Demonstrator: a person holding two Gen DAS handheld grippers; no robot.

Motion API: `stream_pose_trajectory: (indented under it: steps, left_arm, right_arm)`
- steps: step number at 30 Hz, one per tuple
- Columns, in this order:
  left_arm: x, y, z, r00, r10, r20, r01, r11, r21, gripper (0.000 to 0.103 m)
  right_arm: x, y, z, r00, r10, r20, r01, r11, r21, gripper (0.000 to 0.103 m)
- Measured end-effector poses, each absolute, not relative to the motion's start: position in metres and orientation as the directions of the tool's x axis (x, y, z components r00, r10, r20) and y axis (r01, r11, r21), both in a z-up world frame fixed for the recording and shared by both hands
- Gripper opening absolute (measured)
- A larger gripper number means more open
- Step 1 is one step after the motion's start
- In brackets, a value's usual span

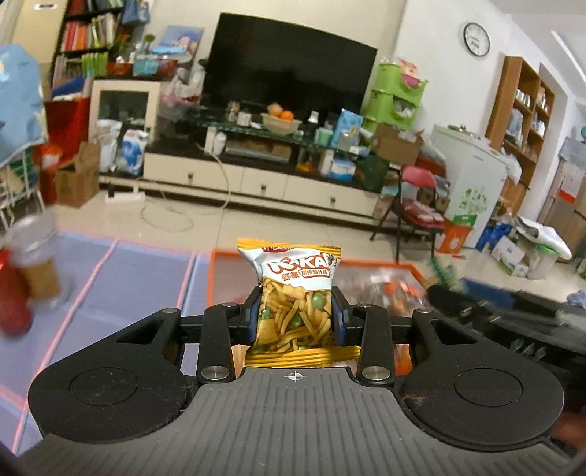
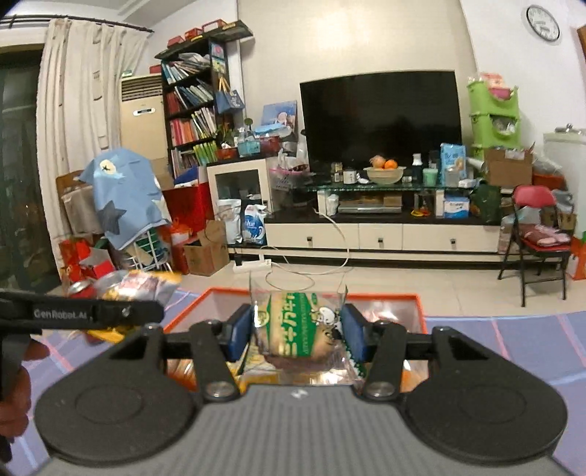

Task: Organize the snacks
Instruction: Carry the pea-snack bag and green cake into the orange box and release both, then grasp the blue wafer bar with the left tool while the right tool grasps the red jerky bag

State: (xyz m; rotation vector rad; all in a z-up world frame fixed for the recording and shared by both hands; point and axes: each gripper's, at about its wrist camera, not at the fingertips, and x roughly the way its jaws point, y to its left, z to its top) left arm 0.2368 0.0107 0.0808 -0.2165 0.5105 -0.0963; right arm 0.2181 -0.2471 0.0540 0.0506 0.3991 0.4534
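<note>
Two snack packs are held, one per tool. Left tongs [image 1: 296,319] are clamped on a small yellow-and-white foil pack of shrimp strips w/ green peas [image 1: 296,300], pinched at its waist and held upright above the near edge of a shallow orange-rimmed tray [image 1: 381,262]; print reads roughly "U-KA", the top line cut by the crimp, plus Chinese text I can't fully read. Right tongs [image 2: 297,331] are clamped on a clear plastic-wrapped brown bun w/ green-and-white label [image 2: 297,329], held over the same tray [image 2: 373,295]; label writing is too distorted to read. Tray contents behind the left pack are blurred: several wrappers, count unclear. In the left view a red can and clear jar [image 1: 25,271] at the left edge are smeared by motion, cut off. In the right view the other tool's black arm shows "GenRobot.AI" [image 2: 62,314], w/ a hand [image 2: 14,388] partly cut off at the frame edge. The tray sits on a purple mat w/ pink lines [image 1: 121,278]. One black TV [image 2: 381,113], one round wall clock [image 2: 542,22], one red folding chair [image 2: 536,227].
</note>
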Motion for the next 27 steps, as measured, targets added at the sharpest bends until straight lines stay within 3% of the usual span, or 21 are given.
stream_pose_trajectory:
  steps: [6,8,10,12,14,17,21,27]
  left_arm:
    - [0.292,0.011,0.053,0.846,-0.139,-0.515,0.038,0.979,-0.201,0.014]
    - [0.301,0.017,0.040,0.827,-0.130,-0.547,0.023,0.980,-0.198,0.015]
    - [0.305,0.023,0.033,0.815,-0.121,-0.567,0.001,0.978,-0.207,0.021]
    - [0.303,0.030,0.033,0.819,-0.116,-0.562,-0.023,0.972,-0.234,0.040]
    - [0.298,0.034,0.038,0.837,-0.106,-0.537,-0.037,0.968,-0.249,0.048]
    - [0.285,0.032,0.050,0.864,-0.085,-0.497,-0.039,0.971,-0.234,0.057]
    - [0.264,0.027,0.060,0.876,-0.076,-0.477,-0.036,0.975,-0.221,0.069]
    - [0.203,0.021,0.049,0.851,-0.083,-0.518,-0.012,0.984,-0.177,0.073]
  right_arm:
    - [0.273,-0.227,0.024,0.793,0.446,-0.415,-0.413,0.894,0.173,0.053]
    - [0.279,-0.216,0.020,0.795,0.439,-0.419,-0.423,0.896,0.135,0.061]
    - [0.280,-0.208,0.017,0.789,0.447,-0.423,-0.441,0.890,0.118,0.072]
    - [0.276,-0.207,0.016,0.790,0.448,-0.419,-0.444,0.889,0.112,0.073]
    - [0.273,-0.211,0.020,0.797,0.450,-0.402,-0.441,0.889,0.121,0.079]
    - [0.261,-0.220,0.035,0.821,0.453,-0.348,-0.430,0.891,0.146,0.102]
    - [0.245,-0.231,0.052,0.827,0.459,-0.325,-0.430,0.889,0.160,0.102]
    - [0.208,-0.254,0.050,0.803,0.448,-0.393,-0.410,0.894,0.182,0.102]
